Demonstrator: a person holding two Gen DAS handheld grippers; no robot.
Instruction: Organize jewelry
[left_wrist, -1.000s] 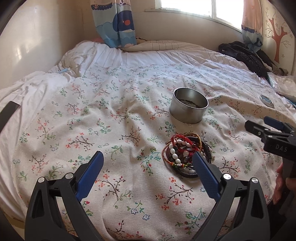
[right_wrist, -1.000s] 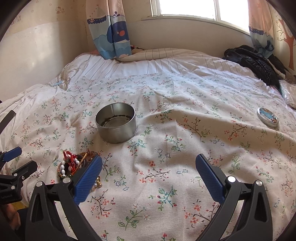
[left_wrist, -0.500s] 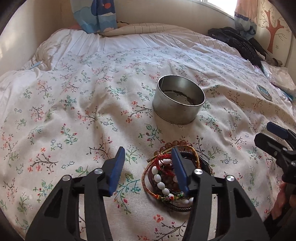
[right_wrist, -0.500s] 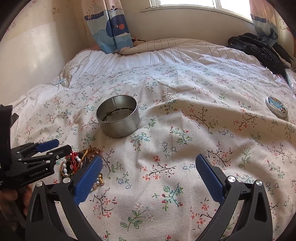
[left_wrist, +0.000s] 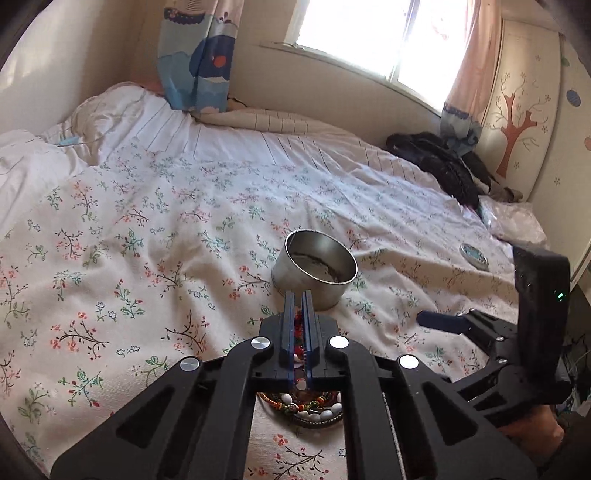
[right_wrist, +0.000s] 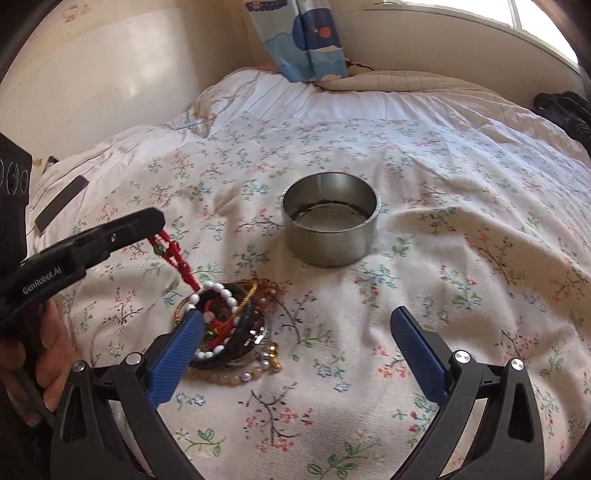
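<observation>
Right wrist view shows the left claw (right_wrist: 157, 225) clenched on the red cord (right_wrist: 173, 256) of a bracelet with white beads (right_wrist: 218, 291), and the cord runs taut from its tip down to the pile of jewelry (right_wrist: 229, 325) on the bed (right_wrist: 461, 258). The pile lies just below and beyond this claw, and it touches the left blue finger of the right claw (right_wrist: 295, 343), which is released and grasps nothing. The round metal tin (right_wrist: 330, 225) stands farther ahead of both claws, apart from the pile. I judge that the main risk is tangling: the beaded loop lies over a gold bangle (right_wrist: 247, 295), brown beads and a dark band, so a lift may drag the neighbours up and drop them on the bed (or pull the whole pile). The grip is also only on a thin cord, which may slip out. In the left wrist view the closed fingers hide most of the pile, and only some white and coloured beads show beneath them.
</observation>
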